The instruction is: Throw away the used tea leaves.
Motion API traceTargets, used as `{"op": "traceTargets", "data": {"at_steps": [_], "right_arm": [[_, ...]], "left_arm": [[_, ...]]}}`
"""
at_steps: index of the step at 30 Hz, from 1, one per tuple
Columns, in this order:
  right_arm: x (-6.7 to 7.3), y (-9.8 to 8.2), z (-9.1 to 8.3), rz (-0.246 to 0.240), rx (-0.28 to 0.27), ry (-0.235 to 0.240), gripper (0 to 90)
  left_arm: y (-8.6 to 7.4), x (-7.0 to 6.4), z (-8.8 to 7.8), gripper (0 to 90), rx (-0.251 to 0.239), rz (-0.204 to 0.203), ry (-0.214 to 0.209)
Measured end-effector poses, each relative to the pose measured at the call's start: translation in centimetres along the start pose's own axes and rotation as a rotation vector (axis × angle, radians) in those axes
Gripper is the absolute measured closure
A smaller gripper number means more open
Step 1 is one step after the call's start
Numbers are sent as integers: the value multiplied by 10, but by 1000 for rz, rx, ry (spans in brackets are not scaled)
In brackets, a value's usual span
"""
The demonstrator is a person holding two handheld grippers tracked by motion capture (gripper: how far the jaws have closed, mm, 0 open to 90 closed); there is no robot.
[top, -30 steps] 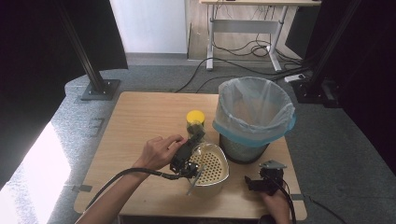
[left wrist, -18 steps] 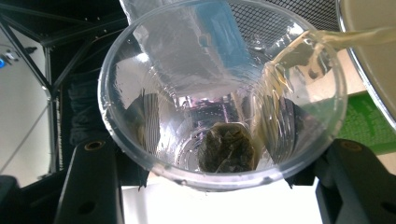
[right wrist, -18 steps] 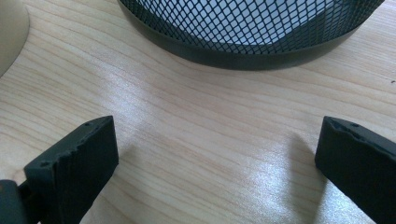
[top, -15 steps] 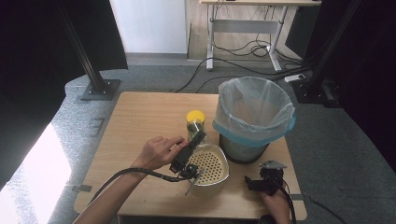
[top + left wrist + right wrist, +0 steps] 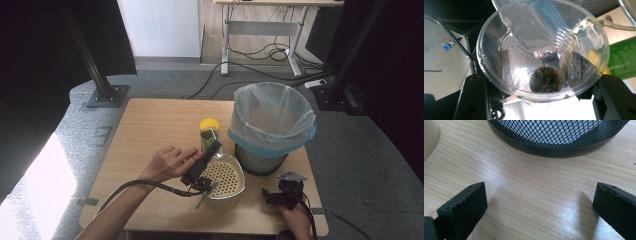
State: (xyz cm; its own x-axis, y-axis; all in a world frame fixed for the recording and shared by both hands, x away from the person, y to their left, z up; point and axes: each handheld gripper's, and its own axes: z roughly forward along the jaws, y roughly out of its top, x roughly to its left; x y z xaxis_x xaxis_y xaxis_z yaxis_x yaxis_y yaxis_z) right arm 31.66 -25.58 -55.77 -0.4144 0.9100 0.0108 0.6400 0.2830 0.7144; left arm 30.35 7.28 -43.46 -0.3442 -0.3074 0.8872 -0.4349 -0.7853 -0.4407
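Observation:
My left gripper (image 5: 212, 150) is shut on a clear plastic cup (image 5: 544, 50), its black jaws clamped on either side of the cup's wall. A dark, wet tea bag (image 5: 545, 80) lies inside the cup near its bottom. The gripper holds the cup tilted over a cream perforated colander (image 5: 226, 176) in the middle of the wooden table (image 5: 150, 125). My right gripper (image 5: 280, 192) rests low at the table's front right, near the bin. Its jaws (image 5: 540, 202) stand open with only bare wood between them.
A black mesh waste bin (image 5: 272, 125) with a pale blue liner stands at the right. A green bottle with a yellow lid (image 5: 209, 131) stands just behind the colander. A utensil (image 5: 206, 195) leans at the colander's front edge.
The left gripper has tipped slightly with the cup over the colander. The right hand has kept still.

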Motion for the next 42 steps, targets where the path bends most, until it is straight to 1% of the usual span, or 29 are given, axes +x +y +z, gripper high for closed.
{"op": "traceTargets", "data": {"at_steps": [3,4,5,6,7,10,11,12,13,15,17,19,20,21,22,23,24,25,28,29,30,31,32,33,34,36,37,41,42], "right_arm": [[0,0,0,0,0,0,0],[0,0,0,0,0,0,0],[0,0,0,0,0,0,0],[0,0,0,0,0,0,0],[0,0,0,0,0,0,0],[0,0,0,0,0,0,0],[0,0,0,0,0,0,0],[0,0,0,0,0,0,0],[0,0,0,0,0,0,0],[0,0,0,0,0,0,0],[0,0,0,0,0,0,0],[0,0,0,0,0,0,0],[0,0,0,0,0,0,0],[0,0,0,0,0,0,0],[0,0,0,0,0,0,0],[0,0,0,0,0,0,0],[0,0,0,0,0,0,0],[0,0,0,-1,0,0,0],[0,0,0,0,0,0,0],[0,0,0,0,0,0,0],[0,0,0,0,0,0,0],[0,0,0,1,0,0,0],[0,0,0,0,0,0,0],[0,0,0,0,0,0,0],[0,0,0,0,0,0,0],[0,0,0,0,0,0,0],[0,0,0,0,0,0,0],[0,0,0,0,0,0,0],[0,0,0,0,0,0,0]], "left_arm": [[0,0,-1,388,4,30,22],[0,0,-1,388,4,30,22],[0,-1,-1,388,2,49,33],[0,-1,-1,389,2,49,33],[0,-4,0,390,2,65,47],[0,-5,0,391,11,95,52],[0,-5,0,391,11,95,52],[0,-5,-1,395,2,76,57],[1,-3,-1,395,-2,99,66],[1,-3,-2,395,4,111,74],[1,-3,-2,399,11,97,74],[1,-3,-2,398,10,101,63],[1,-2,-4,400,5,99,84],[2,-1,-4,400,8,114,81],[2,-2,-4,400,9,120,101],[2,-2,-5,400,13,119,87],[2,-2,-5,401,13,119,87],[2,-2,-5,403,-5,105,96],[4,-3,-6,403,4,118,110],[4,0,-6,403,11,104,89],[3,1,-6,403,-1,94,99],[3,0,-5,403,5,92,77],[3,-1,-5,404,8,109,98],[2,0,-5,404,5,92,72],[3,-2,-5,403,14,115,80],[3,-2,-5,404,1,113,89],[3,-3,-5,404,12,115,75],[4,-4,-5,405,4,113,79],[4,-4,-4,405,8,104,72]]}}
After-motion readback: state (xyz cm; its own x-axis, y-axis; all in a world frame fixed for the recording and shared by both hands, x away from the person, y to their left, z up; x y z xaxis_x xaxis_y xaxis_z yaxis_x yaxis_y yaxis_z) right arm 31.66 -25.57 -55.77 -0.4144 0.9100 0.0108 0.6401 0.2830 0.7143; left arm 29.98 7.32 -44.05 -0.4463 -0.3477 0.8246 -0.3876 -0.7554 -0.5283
